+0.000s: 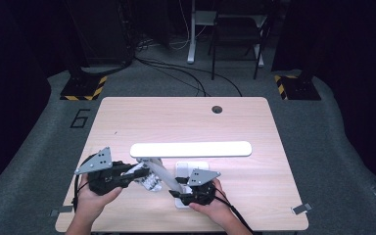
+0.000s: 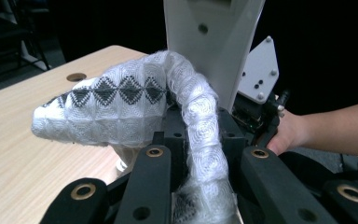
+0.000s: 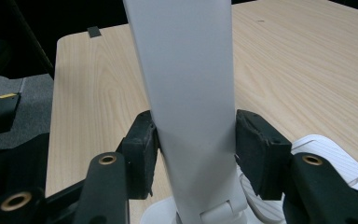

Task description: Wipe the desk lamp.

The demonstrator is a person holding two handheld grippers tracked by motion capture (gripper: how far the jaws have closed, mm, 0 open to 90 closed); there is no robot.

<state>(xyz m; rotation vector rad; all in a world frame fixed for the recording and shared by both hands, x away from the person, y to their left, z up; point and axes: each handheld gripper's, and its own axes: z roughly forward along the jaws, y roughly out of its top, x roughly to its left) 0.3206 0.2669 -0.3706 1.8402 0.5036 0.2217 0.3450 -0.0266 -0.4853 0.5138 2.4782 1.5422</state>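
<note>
The bench (image 1: 186, 117) is evenly lit from above while the floor and room around it sink to near black. The lamp head (image 1: 191, 149) is washed out white, with little detail. Shadows are soft and short. In both gripper views the nearest black tongs are slightly soft, and the far background is dim.

I see a light wooden table (image 1: 127, 117) with rounded corners and a round cable hole (image 1: 217, 109) near its far edge, standing on grey carpet (image 1: 39, 147). A "6" (image 1: 81, 118) is marked on the floor at the left. Two black stand bases edged with yellow-black hazard stripes (image 1: 83, 88) flank it. Behind, cables (image 1: 186, 78) trail toward what looks like a desk frame (image 1: 235, 34); the room beyond is dark.
</note>
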